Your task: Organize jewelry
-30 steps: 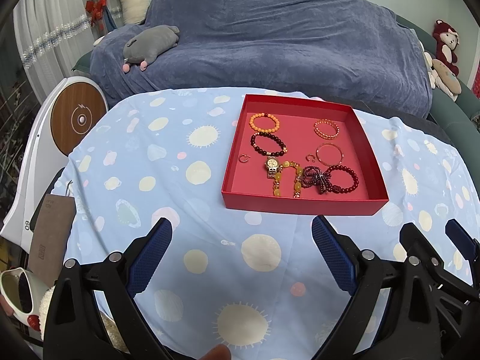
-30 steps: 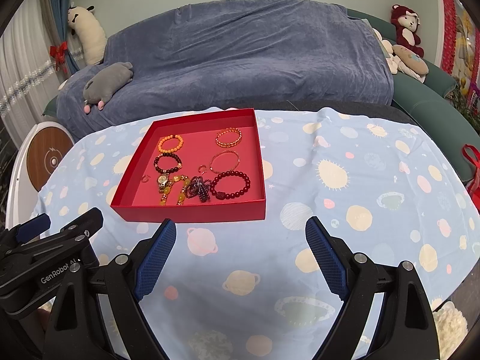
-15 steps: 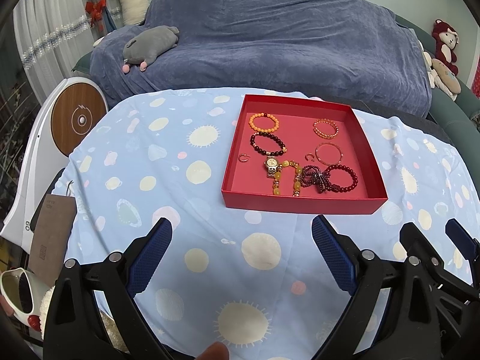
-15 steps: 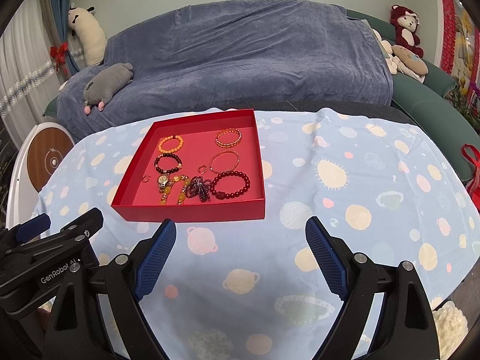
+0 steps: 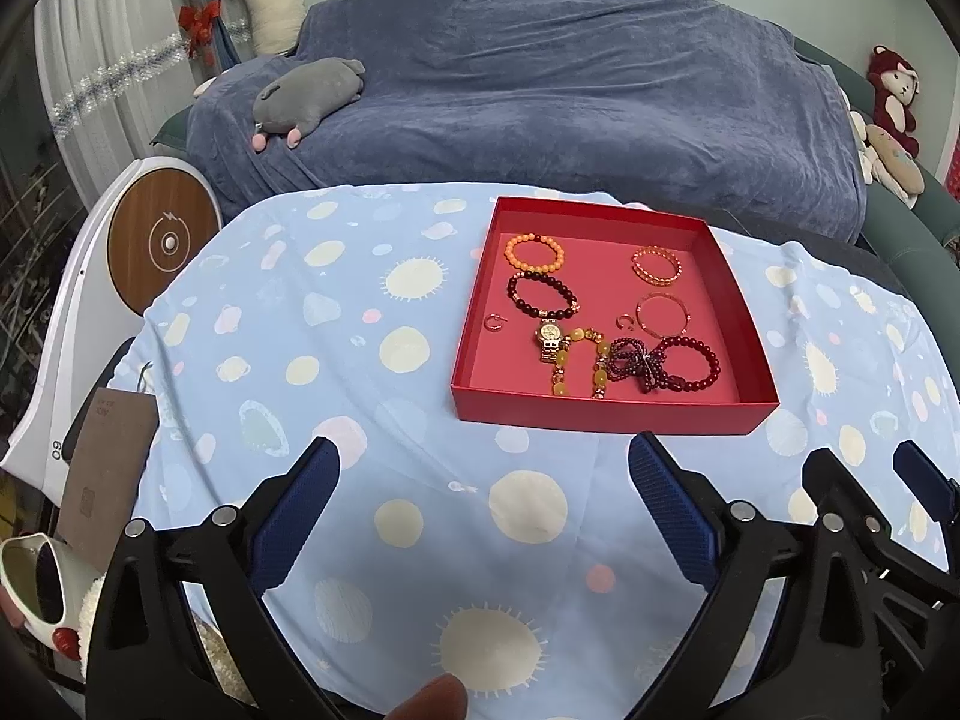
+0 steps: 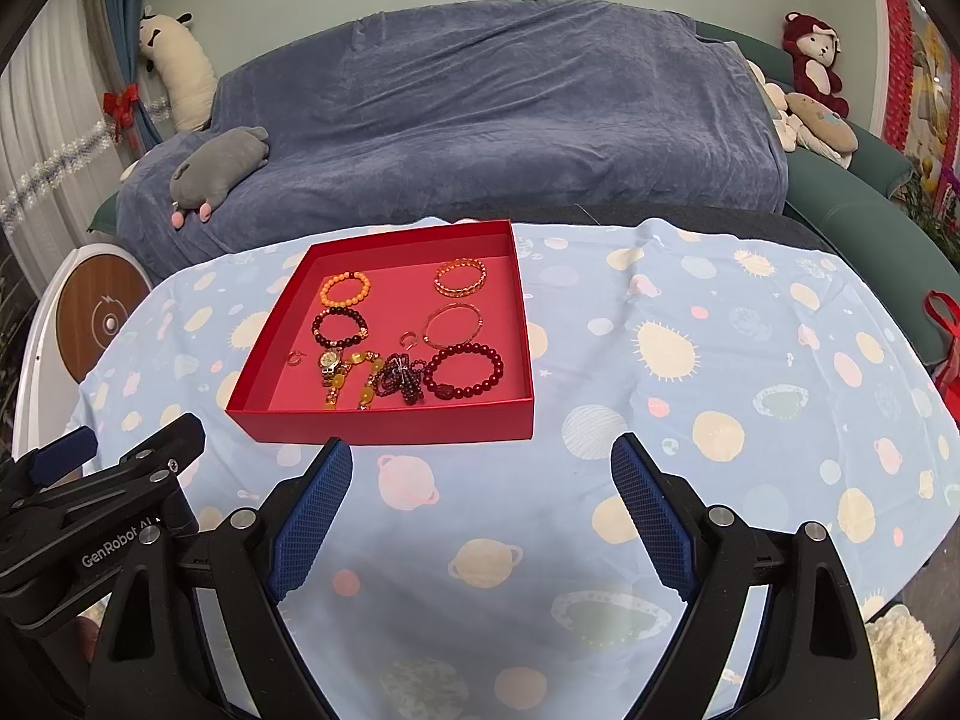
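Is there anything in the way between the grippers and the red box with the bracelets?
Nothing visible is. Only bare patterned tablecloth lies between the open right hand-held gripper and the red box, and the same holds for the open left hand-held gripper. The box has no lid.

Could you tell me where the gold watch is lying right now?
The gold watch lies in the red tray, near its front left part, just below the dark beaded bracelet and touching the yellow bead strand.
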